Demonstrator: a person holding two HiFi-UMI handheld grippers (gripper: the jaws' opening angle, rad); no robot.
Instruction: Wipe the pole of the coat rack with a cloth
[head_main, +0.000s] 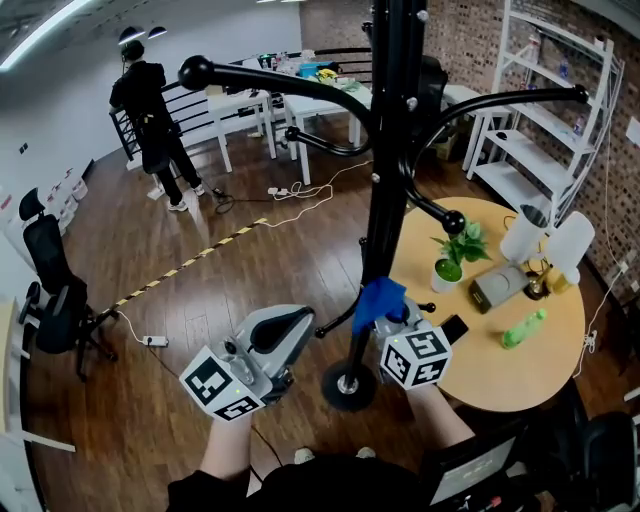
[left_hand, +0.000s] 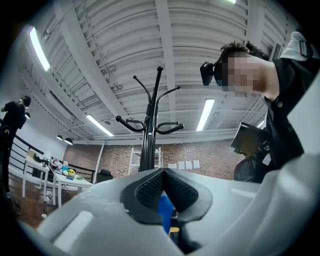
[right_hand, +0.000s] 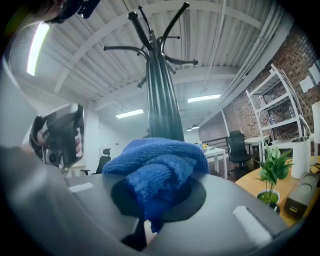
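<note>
The black coat rack pole (head_main: 386, 190) rises from its round base (head_main: 348, 385) on the wood floor. A blue cloth (head_main: 379, 299) is pressed against the pole low down, and my right gripper (head_main: 392, 318) is shut on it. In the right gripper view the cloth (right_hand: 157, 165) bulges out of the jaws with the pole (right_hand: 162, 102) directly behind. My left gripper (head_main: 298, 322) hovers left of the pole, apart from it. In the left gripper view its pads (left_hand: 150, 186) meet at the tips with nothing held, and the pole (left_hand: 150, 135) and a bit of cloth (left_hand: 166, 212) show beyond.
A round wooden table (head_main: 520, 385) right of the rack carries a potted plant (head_main: 450, 262), a green bottle (head_main: 523, 328) and white jugs (head_main: 523, 235). White shelving (head_main: 560, 110) stands behind it. A person (head_main: 150, 110) is far left, near an office chair (head_main: 55, 290). A power strip (head_main: 155, 341) lies on the floor.
</note>
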